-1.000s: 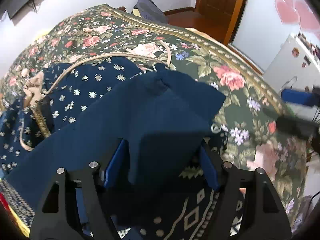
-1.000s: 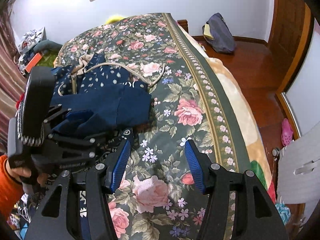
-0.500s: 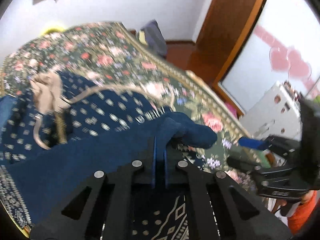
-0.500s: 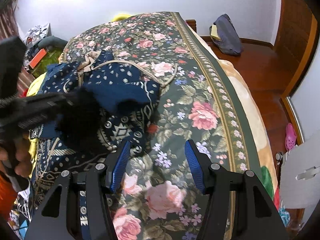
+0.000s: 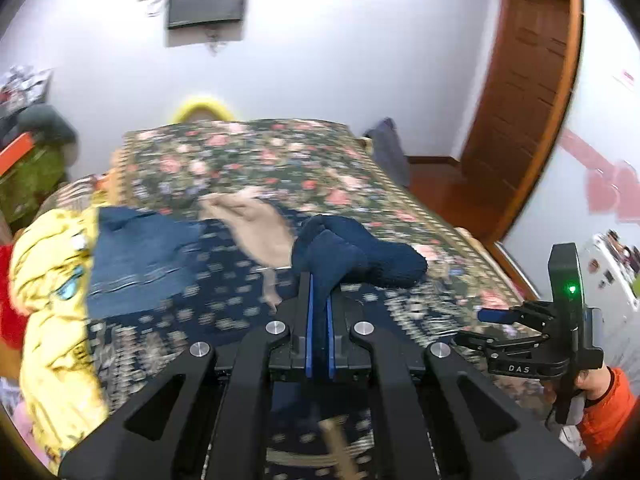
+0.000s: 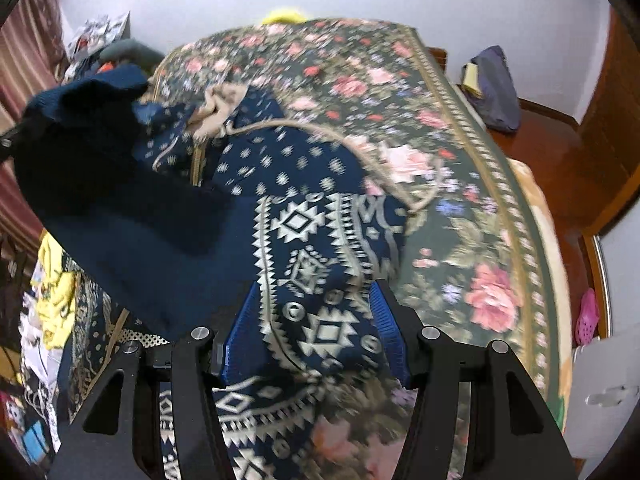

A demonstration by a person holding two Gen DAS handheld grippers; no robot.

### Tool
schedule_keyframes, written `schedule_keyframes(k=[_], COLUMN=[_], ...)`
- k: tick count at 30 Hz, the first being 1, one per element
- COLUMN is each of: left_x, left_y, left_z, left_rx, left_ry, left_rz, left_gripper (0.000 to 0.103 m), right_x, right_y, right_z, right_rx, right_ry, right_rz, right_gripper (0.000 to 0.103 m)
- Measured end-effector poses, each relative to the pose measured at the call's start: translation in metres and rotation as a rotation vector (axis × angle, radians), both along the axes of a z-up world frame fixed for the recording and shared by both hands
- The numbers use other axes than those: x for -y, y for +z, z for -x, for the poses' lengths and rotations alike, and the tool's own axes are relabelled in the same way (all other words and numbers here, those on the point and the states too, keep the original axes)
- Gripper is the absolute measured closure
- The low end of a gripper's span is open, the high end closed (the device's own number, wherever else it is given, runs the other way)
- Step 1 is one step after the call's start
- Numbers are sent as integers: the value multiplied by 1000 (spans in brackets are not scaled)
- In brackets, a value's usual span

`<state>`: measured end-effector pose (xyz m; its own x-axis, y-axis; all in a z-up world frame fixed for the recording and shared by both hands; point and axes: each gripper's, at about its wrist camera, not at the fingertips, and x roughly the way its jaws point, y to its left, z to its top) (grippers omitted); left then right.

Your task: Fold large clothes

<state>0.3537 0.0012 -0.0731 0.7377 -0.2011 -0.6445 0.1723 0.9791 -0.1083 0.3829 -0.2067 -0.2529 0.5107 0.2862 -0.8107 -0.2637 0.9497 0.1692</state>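
The large navy-blue garment with cream geometric pattern and beige trim [image 6: 316, 208] lies on the left half of the floral dark-green bedspread [image 6: 460, 184]; the right half, up to its striped border, is bare. The left gripper [image 5: 318, 320] has its blue pads pressed together on a plain navy fold, lifted above the bed. The right gripper [image 6: 312, 332] is spread wide, and patterned cloth lies between its fingers without being pinched. A crumpled yellow printed cloth [image 5: 52, 300] lies beside the garment. Motion blur hides the fine detail, and the garment's near hem is cut off.
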Motion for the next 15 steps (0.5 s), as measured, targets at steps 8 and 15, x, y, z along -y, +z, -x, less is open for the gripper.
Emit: schedule_keyframes(k=[8, 15], left_x=[-76, -127], left_y=[-46, -106], left_z=[17, 43], left_rx=[-99, -216], left_ry=[162, 304], left_rz=[38, 126], left_gripper=[99, 99], right_x=[-33, -29], right_y=[-38, -38], right_z=[-7, -6], right_rx=[-53, -58], right_ry=[70, 79], right_rz=[124, 113], right_gripper=[48, 46])
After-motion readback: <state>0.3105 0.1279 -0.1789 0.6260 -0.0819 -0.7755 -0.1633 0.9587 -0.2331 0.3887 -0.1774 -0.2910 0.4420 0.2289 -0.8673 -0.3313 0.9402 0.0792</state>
